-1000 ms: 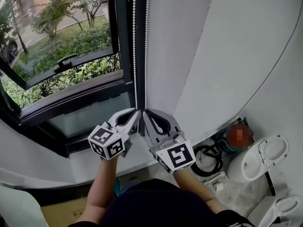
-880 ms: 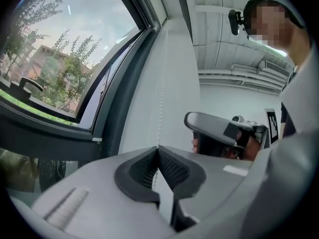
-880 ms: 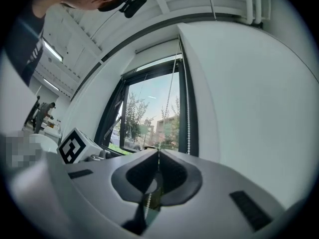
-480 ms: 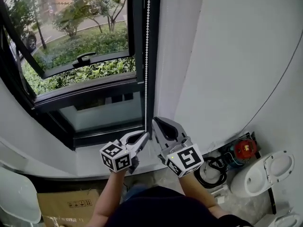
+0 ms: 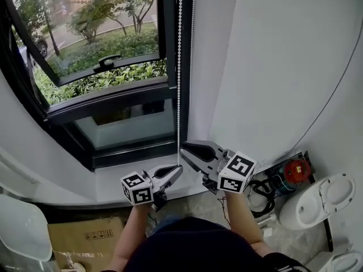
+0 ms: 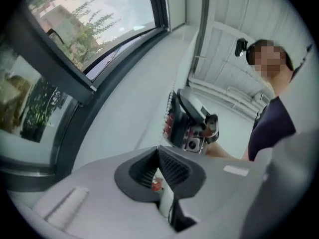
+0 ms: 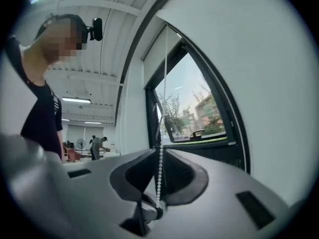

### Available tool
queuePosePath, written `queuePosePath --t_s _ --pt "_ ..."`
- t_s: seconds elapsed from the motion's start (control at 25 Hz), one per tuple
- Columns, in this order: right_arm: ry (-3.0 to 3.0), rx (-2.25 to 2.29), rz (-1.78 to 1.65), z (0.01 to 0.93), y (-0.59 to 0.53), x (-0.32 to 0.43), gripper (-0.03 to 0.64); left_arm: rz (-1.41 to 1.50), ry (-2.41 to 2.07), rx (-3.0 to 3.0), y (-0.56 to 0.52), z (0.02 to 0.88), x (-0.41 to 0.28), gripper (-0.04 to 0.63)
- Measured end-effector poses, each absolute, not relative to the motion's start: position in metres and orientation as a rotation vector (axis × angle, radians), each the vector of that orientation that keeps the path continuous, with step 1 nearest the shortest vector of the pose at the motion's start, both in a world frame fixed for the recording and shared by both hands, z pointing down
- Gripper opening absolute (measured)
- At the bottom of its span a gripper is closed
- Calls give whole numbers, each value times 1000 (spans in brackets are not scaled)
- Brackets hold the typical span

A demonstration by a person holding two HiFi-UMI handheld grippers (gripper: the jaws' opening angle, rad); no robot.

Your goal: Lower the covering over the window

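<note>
A white bead chain (image 5: 180, 72) hangs down the dark window frame (image 5: 170, 50) at the window's right side. In the head view my right gripper (image 5: 182, 147) is shut on the bead chain just above the sill. In the right gripper view the bead chain (image 7: 160, 173) runs between the shut jaws (image 7: 160, 149) and rises taut toward the top of the frame. My left gripper (image 5: 178, 169) sits just below and to the left, shut, with the chain's lower end reaching its tip. In the left gripper view a thin strand leads from its shut tips (image 6: 158, 148) to the right gripper (image 6: 192, 123). No window covering is in view.
The window sash (image 5: 102, 67) stands open outward over greenery. A white sill (image 5: 113, 177) runs below the glass. On the floor lie a cardboard box (image 5: 85, 234), a white chair (image 5: 22, 231), coiled cables (image 5: 261, 188), a red object (image 5: 295, 170) and white fixtures (image 5: 317, 200).
Both grippers have come down along the chain toward the sill, the left one lower. The right gripper has rolled, its marker cube now at its right side.
</note>
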State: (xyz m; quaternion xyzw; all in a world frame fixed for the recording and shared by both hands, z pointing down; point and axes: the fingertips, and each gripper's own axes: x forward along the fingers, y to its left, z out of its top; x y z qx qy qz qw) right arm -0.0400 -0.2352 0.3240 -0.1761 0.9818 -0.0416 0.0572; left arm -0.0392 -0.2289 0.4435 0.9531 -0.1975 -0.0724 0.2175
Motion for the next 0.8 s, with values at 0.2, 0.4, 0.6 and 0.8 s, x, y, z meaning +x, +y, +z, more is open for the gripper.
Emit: queuePosePath --t_s 0.2,0.4,0.6,0.8 --pt "3058 -473 -227 348 -216 -55 58 -274 -417 2610 -202 443 -44 12" --pt "3048 -278 -318 345 -173 -79 89 -259 -361 2612 -176 437 -54 12" --pt "3043 -370 -294 345 -161 -89 84 -290 -303 2646 -151 431 -64 12" --pt "3076 -403 -296 348 -144 -94 26 -272 -230 2686 -132 423 -66 12"
